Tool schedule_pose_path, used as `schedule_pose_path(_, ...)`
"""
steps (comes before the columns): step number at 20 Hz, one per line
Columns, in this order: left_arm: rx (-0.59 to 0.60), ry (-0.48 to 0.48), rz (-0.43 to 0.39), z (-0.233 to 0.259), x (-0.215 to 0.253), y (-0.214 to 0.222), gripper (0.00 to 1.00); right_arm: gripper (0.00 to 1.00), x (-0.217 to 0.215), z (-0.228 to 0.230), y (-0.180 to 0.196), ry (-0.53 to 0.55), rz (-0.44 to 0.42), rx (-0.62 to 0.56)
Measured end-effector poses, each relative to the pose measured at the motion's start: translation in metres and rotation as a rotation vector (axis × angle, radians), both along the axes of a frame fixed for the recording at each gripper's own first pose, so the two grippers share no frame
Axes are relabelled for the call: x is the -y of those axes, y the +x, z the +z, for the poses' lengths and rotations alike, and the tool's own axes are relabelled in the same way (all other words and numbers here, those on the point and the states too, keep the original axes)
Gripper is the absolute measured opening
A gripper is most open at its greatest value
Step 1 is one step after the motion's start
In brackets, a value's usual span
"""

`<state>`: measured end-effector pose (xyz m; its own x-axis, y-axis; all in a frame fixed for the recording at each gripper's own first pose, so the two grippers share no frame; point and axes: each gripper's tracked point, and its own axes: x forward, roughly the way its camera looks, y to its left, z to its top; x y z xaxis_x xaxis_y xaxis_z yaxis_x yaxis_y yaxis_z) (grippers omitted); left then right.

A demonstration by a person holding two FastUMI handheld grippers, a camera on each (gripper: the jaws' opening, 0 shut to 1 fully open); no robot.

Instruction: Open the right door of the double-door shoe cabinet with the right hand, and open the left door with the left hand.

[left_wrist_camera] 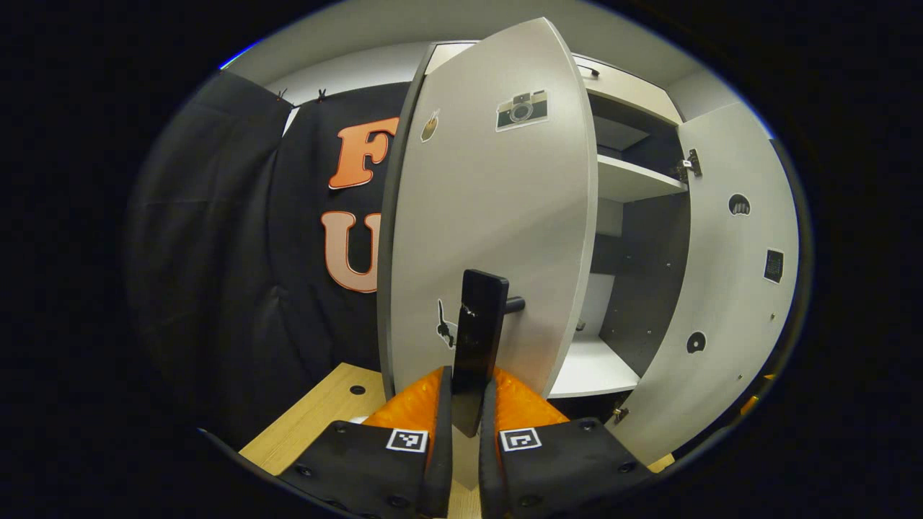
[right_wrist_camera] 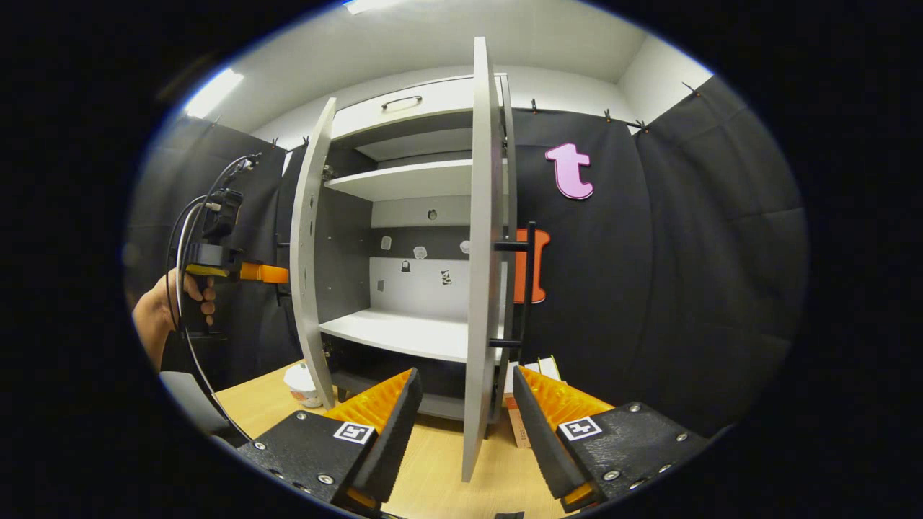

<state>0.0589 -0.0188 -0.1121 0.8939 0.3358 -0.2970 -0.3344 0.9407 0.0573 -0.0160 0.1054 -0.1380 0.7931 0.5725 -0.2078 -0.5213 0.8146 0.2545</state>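
Left tongs clamp left door's handle.

My left gripper covers the lower end of the left door's handle. In the right gripper view, the right door hides part of the cabinet shelves; small stickers inside stay unreadable.

Left gripper: fingers closed on the left door handle.
Right gripper: jaws spread wide, nothing held.
Hand: wrapped around the left gripper's grip.
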Motion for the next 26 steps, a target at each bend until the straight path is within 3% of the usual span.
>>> schedule_pose_path(3, 0.002, 0.017, 0.021, 0.002, -0.003, -0.003, 0.16, 0.80, -0.010, 0.001, 0.003, -0.001, 0.022, 0.008)
schedule_pose_path(13, 0.011, 0.052, 0.057, 0.005, -0.018, -0.011, 0.15, 0.80, -0.042, 0.003, 0.003, 0.003, 0.089, 0.003)
schedule_pose_path(14, 0.010, 0.068, 0.052, 0.006, -0.019, -0.011, 0.10, 0.80, -0.044, 0.003, 0.002, 0.006, 0.094, 0.001)
schedule_pose_path(19, 0.002, 0.148, 0.072, 0.013, -0.041, -0.022, 0.12, 0.80, -0.052, 0.011, 0.002, 0.005, 0.103, 0.014)
schedule_pose_path(23, 0.012, 0.141, 0.124, 0.014, -0.054, -0.028, 0.12, 0.80, -0.059, 0.011, 0.004, 0.002, 0.106, 0.012)
schedule_pose_path(26, 0.018, 0.221, 0.173, 0.022, -0.068, -0.038, 0.08, 0.80, -0.063, 0.010, 0.005, -0.004, 0.115, 0.008)
